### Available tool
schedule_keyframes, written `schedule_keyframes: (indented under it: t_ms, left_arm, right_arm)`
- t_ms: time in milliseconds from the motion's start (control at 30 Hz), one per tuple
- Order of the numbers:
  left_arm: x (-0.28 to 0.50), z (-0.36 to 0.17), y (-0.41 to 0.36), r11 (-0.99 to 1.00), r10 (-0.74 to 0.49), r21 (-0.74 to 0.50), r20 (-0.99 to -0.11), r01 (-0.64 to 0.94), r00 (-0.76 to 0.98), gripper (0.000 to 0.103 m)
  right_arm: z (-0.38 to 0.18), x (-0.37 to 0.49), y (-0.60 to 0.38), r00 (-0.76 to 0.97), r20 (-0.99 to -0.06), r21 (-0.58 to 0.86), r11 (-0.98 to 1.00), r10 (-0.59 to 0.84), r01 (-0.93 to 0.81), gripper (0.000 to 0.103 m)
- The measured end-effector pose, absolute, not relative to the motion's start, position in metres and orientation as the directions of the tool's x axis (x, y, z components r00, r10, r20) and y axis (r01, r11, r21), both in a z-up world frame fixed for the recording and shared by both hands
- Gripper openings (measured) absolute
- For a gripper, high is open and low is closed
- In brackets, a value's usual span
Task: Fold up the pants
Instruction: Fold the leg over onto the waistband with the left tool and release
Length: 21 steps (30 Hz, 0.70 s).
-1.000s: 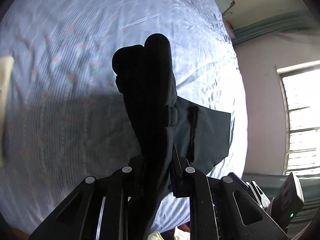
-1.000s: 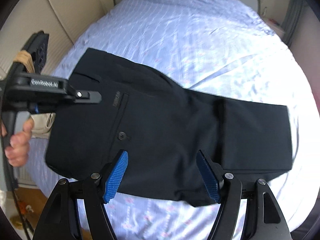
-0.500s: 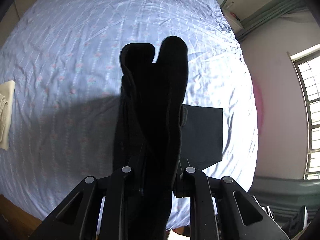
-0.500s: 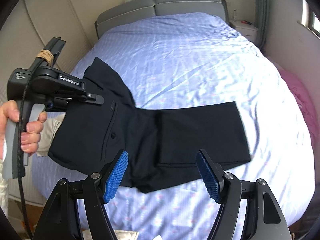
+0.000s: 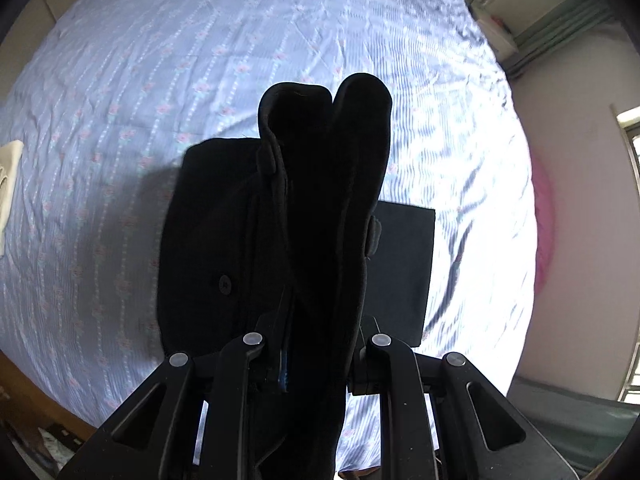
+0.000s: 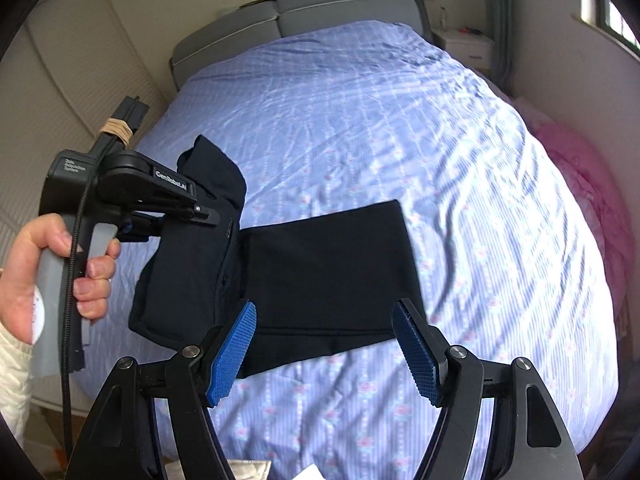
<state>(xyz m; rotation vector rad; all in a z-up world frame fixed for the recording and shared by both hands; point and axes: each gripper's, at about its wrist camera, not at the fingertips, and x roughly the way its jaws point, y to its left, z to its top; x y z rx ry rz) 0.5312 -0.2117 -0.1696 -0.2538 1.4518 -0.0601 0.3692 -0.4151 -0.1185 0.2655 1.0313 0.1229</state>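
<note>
Gripping the waistband end of the black pants, the left gripper has its fingers nearly closed on bunched cloth, which rises beyond the fingertips. This lifted hold appears meant to carry the top over the leg section, which lies flat on the bed. The right gripper holds nothing; its blue pads stand wide, with the near hem just beyond and between them. The folded edge lies to the left-pad side. Open sheet surrounds the garment beyond the fingertips and toward the right pad, giving ample room to lay it down.
</note>
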Motion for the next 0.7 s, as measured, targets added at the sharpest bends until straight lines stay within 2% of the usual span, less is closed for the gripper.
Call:
schedule_keyframes:
  t_ms: [333, 467, 567, 633, 700]
  left_arm:
    - [0.561, -0.249, -0.31, 0.997, -0.072, -0.072, -0.997, -0.032, 0.01, 0.023]
    - [0.572, -0.274, -0.334, 0.993, -0.11, -0.109, -0.994, -0.039, -0.021, 0.034]
    - [0.575, -0.273, -0.35, 0.999, -0.033, -0.033, -0.999, 0.009, 0.014, 0.059]
    - [0.578, -0.264, -0.359, 0.997, 0.018, 0.023, -0.997, 0.068, 0.072, 0.059]
    - [0.578, -0.252, -0.357, 0.995, -0.003, 0.007, -0.995, 0.102, 0.1, 0.059]
  right_arm:
    - [-0.167, 0.38, -0.499, 0.485, -0.853, 0.317, 0.93, 0.193, 0.187, 0.072]
    - [-0.183, 0.381, -0.521, 0.464, -0.869, 0.31, 0.918, 0.169, 0.247, 0.072]
    - [-0.19, 0.38, -0.53, 0.454, -0.873, 0.324, 0.906, 0.176, 0.272, 0.072]
    - [-0.194, 0.38, -0.533, 0.451, -0.873, 0.334, 0.901, 0.186, 0.277, 0.072]
    - [-0.197, 0.379, -0.533, 0.448, -0.873, 0.338, 0.901, 0.192, 0.272, 0.072]
